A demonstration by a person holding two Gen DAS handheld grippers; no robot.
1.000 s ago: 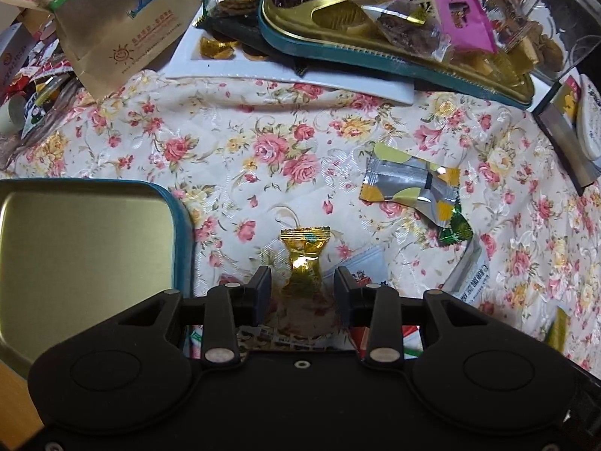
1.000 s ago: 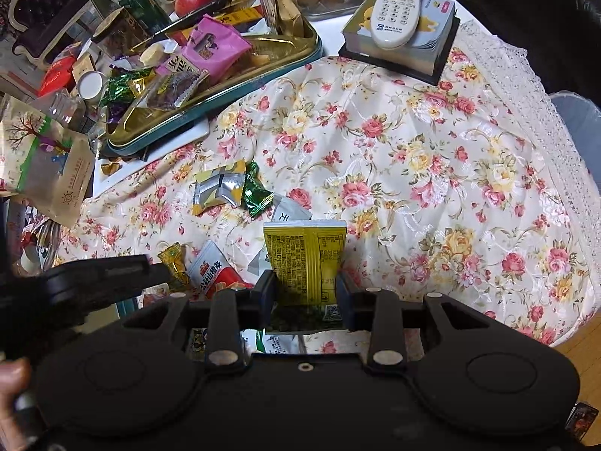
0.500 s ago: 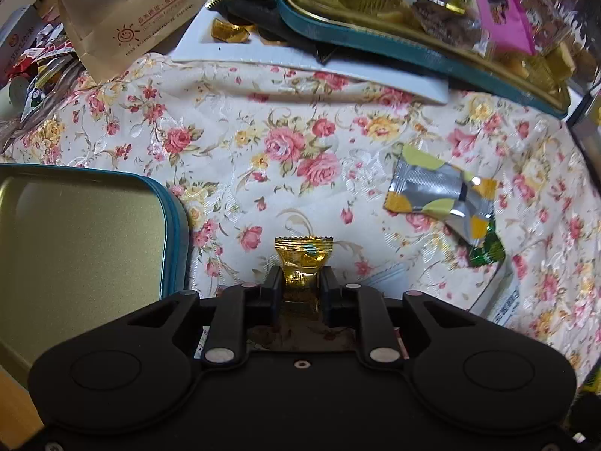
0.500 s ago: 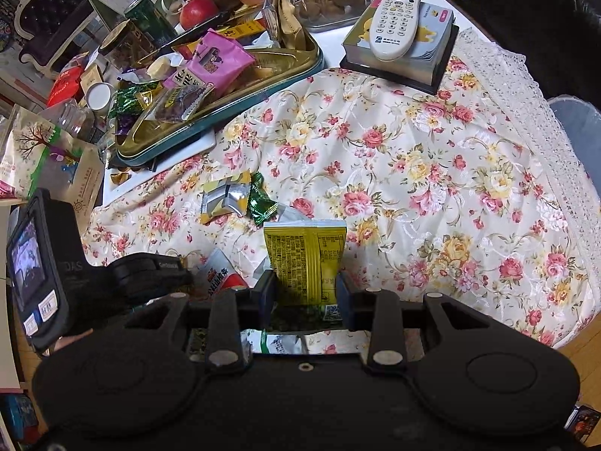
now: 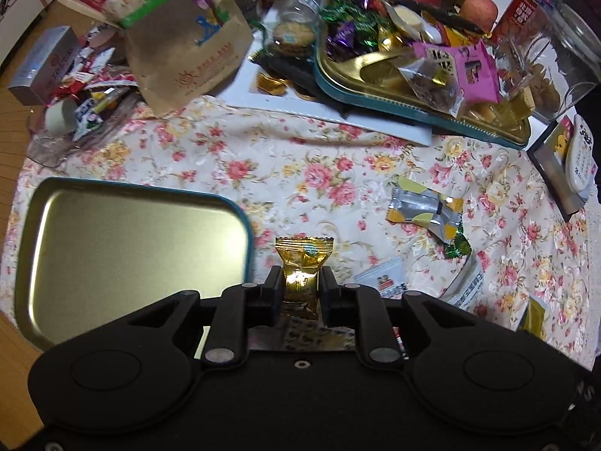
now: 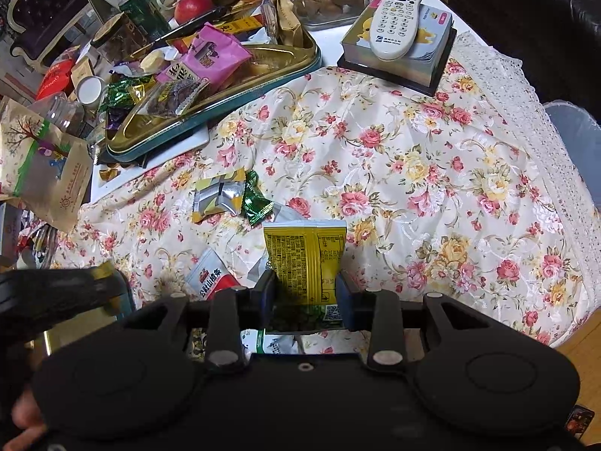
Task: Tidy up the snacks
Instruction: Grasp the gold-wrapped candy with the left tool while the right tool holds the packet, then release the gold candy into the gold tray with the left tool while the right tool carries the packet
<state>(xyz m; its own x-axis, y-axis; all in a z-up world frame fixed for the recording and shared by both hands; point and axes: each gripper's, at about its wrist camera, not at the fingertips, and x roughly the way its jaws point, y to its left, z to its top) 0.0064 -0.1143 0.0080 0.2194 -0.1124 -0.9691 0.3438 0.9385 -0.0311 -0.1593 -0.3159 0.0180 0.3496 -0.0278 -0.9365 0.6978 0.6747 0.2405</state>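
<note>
On the floral-clothed bench (image 5: 263, 158), the left gripper (image 5: 300, 285) pinches a gold candy (image 5: 303, 263) right of the empty tin tray (image 5: 131, 248), while the right gripper's (image 6: 306, 293) jaws clamp a yellow snack packet (image 6: 304, 255).

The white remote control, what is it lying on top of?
The white remote control lies on a box with a yellow cartoon bear, which sits on a dark tray. What the box holds is hidden, and so is the part of the lid under the remote.

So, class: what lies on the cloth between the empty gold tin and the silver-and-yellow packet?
In the left wrist view, only the gold candy held in the left gripper stands between the tin and packet; otherwise bare floral cloth.
</note>
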